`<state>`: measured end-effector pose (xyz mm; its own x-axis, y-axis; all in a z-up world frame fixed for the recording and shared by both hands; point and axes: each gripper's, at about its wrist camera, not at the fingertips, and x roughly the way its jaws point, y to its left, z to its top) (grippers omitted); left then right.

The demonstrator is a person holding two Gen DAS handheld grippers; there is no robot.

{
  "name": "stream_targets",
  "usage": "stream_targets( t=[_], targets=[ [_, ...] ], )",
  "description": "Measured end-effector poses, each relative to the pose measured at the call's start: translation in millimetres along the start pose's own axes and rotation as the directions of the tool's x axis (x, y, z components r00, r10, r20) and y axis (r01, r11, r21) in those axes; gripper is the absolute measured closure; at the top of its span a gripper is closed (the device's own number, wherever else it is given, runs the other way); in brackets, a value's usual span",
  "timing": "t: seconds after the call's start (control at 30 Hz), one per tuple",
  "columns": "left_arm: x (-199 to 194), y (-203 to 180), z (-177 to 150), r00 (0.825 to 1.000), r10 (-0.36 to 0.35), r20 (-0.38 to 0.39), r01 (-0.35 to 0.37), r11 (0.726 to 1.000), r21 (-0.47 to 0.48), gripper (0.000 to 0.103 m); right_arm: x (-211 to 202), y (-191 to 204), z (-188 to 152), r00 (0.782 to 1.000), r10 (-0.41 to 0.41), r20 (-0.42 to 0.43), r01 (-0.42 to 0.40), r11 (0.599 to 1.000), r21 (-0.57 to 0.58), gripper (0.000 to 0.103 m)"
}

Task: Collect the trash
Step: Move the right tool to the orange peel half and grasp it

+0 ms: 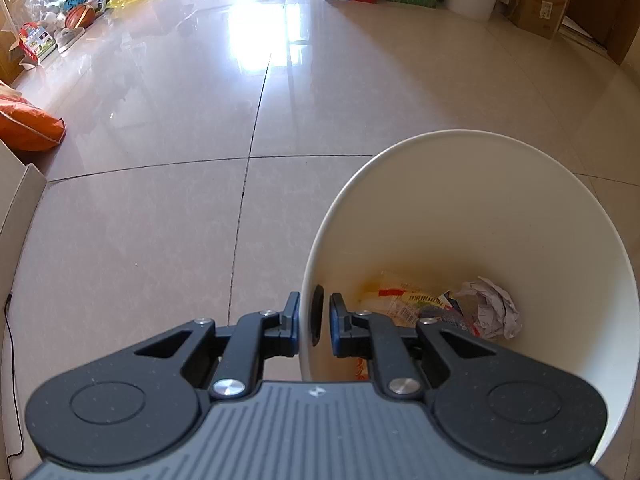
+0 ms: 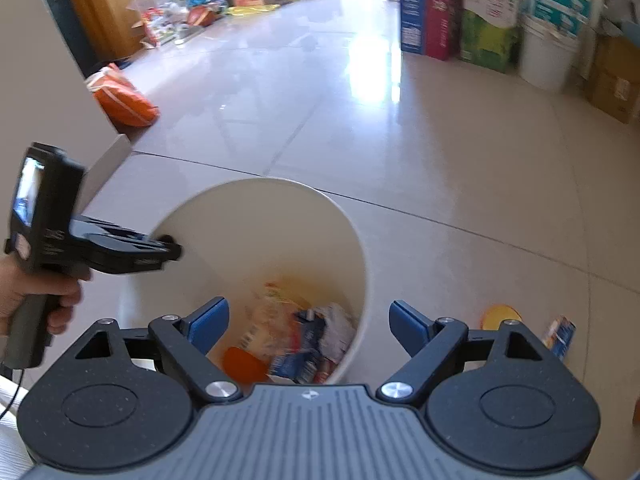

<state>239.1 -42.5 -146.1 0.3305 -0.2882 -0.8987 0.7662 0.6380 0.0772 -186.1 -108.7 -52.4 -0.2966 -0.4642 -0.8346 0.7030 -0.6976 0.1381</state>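
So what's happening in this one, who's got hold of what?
A person is collecting trash into a white bin. The left gripper is clamped on the bin's rim, steadying it. The right gripper hangs open and empty above the bin, which already holds wrappers and crumpled paper. A yellow lid and small carton lie on the floor.

A white bin [image 2: 280, 216], tilted on the tile floor, holds crumpled paper [image 1: 494, 308] and wrappers [image 1: 404, 300].

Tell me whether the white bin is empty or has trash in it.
Partly filled. Crumpled paper and printed wrappers lie at the bottom of the white bin, while its upper walls are bare.
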Motion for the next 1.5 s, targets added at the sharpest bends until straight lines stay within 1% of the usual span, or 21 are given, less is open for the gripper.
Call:
stream_targets(
  t=[0.13,0.33,0.5,0.7,0.73,0.8,0.97,1.1,1.33,1.5],
  targets=[
    [0,-2,1,1.000,-0.001,-0.001,0.001,1.000,0.000,0.091,-1,-23,-18,0.998,-0.055,0.000,0.055,0.997,0.045,0.012],
    [0,4,-1,1.000,-0.014,-0.010,0.014,1.000,-0.005,0.091,7,-69,-59,0.992,-0.122,-0.016,0.123,0.978,0.171,0.010],
    [4,6,1,1.000,-0.009,-0.012,0.009,1.000,0.003,0.091,25,-108,-92,0.985,-0.169,-0.019,0.168,0.944,0.285,0.010],
    [8,1,-1,1.000,-0.004,-0.010,0.004,1.000,0.014,0.091,53,-142,-118,0.970,-0.244,-0.004,0.228,0.901,0.369,0.010],
    [9,1,-2,1.000,-0.004,-0.008,0.004,1.000,0.017,0.091,58,-146,-119,0.970,-0.243,-0.004,0.229,0.906,0.355,0.010],
    [8,0,-4,1.000,-0.007,0.001,0.007,1.000,0.023,0.091,69,-157,-122,0.965,-0.263,-0.006,0.247,0.898,0.364,0.009],
    [5,1,-6,1.000,-0.013,0.003,0.013,0.999,0.042,0.091,102,-177,-120,0.960,-0.279,-0.011,0.263,0.890,0.372,0.008],
    [6,-5,-8,1.000,0.003,0.007,-0.003,0.998,0.062,0.091,133,-186,-114,0.952,-0.305,-0.018,0.292,0.892,0.344,0.008],
    [8,-10,-8,1.000,0.013,0.007,-0.014,0.998,0.062,0.091,191,-206,-106,0.939,-0.343,-0.036,0.339,0.900,0.274,0.005],
    [7,-13,-10,1.000,0.026,0.015,-0.027,0.997,0.074,0.091,224,-220,-103,0.928,-0.368,-0.055,0.369,0.892,0.262,0.005]
  ],
)
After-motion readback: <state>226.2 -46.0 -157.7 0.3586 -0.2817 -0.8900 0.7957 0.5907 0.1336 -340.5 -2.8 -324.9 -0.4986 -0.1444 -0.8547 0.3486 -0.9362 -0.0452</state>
